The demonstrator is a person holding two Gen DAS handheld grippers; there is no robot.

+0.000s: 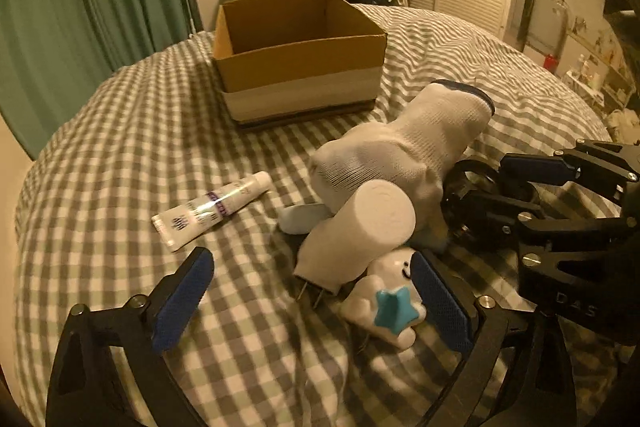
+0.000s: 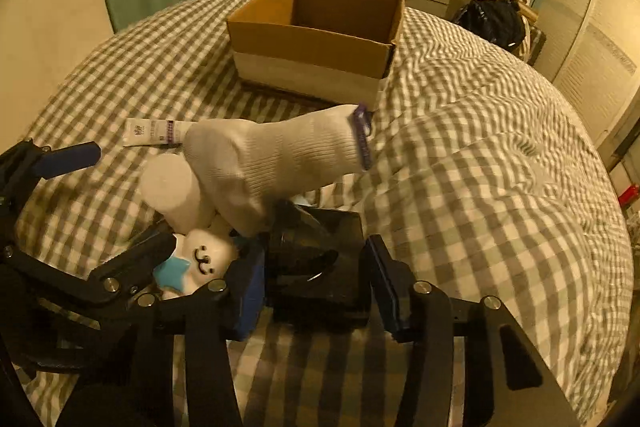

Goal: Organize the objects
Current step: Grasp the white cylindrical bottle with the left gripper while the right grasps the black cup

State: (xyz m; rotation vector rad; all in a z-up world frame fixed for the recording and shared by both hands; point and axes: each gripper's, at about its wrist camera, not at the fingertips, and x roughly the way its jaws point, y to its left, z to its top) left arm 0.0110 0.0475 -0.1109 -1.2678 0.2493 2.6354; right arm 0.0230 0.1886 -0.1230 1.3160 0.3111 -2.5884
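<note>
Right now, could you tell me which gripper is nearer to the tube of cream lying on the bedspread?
Left. The left gripper is open just in front of the tube. The right gripper sits farther off, across the sock pile, around a black object.

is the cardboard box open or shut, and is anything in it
Open: the cardboard box has no flaps over its top, and its bare inner walls show in both views. Its floor is hidden behind the near wall, so contents cannot be told.
</note>
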